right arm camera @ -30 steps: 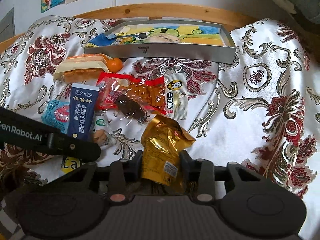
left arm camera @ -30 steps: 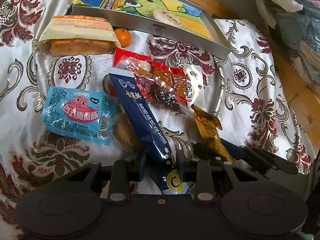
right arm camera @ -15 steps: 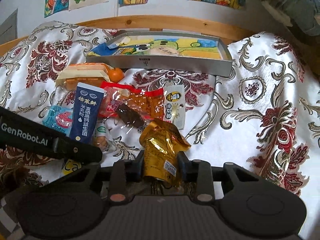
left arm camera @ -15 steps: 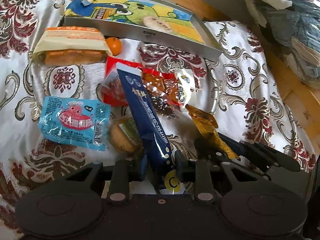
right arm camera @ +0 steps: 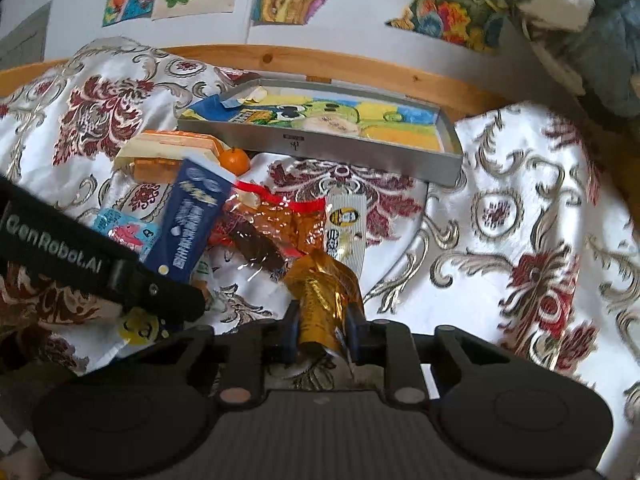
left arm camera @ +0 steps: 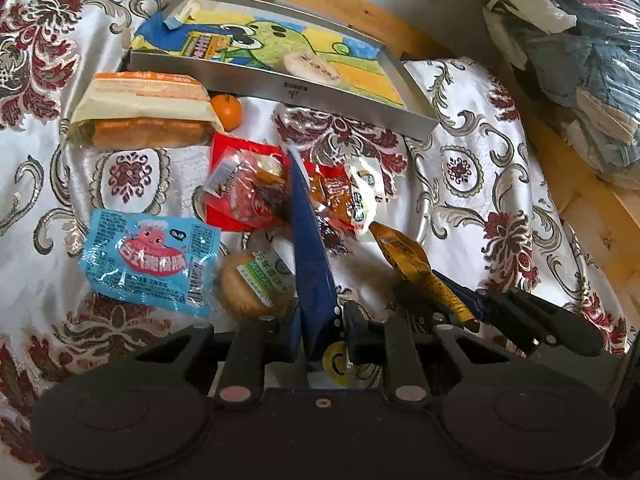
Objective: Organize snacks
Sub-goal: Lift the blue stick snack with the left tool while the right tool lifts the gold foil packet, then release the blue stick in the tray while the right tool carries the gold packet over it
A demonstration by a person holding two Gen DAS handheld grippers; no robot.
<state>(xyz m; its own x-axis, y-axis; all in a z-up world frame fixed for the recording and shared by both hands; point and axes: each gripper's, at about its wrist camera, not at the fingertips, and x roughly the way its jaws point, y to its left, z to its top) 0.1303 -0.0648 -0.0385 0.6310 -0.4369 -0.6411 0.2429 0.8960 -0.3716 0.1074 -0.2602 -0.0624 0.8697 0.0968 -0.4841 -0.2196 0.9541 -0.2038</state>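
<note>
My left gripper (left arm camera: 320, 334) is shut on a long dark blue packet (left arm camera: 310, 260) and holds it edge-up above the cloth; it also shows in the right wrist view (right arm camera: 188, 224). My right gripper (right arm camera: 322, 334) is shut on a gold foil packet (right arm camera: 324, 300), lifted off the cloth; it also shows in the left wrist view (left arm camera: 416, 268). A grey metal tray (left arm camera: 280, 88) with a cartoon lining lies at the back, holding a round pale snack (left arm camera: 312, 66); the tray also shows in the right wrist view (right arm camera: 320, 152).
On the patterned cloth lie a light blue packet (left arm camera: 152, 260), a round bun (left arm camera: 252, 288), a red packet (left arm camera: 248, 192), a white sachet (left arm camera: 366, 200), an orange sandwich pack (left arm camera: 144, 112) and a small orange (left arm camera: 227, 111). A wooden rail (right arm camera: 320, 64) runs behind the tray.
Both grippers have lifted their packets off the cloth. The blue packet has turned edge-on and the bun beneath it is uncovered. The gold packet has risen and crumpled between the right fingers.
</note>
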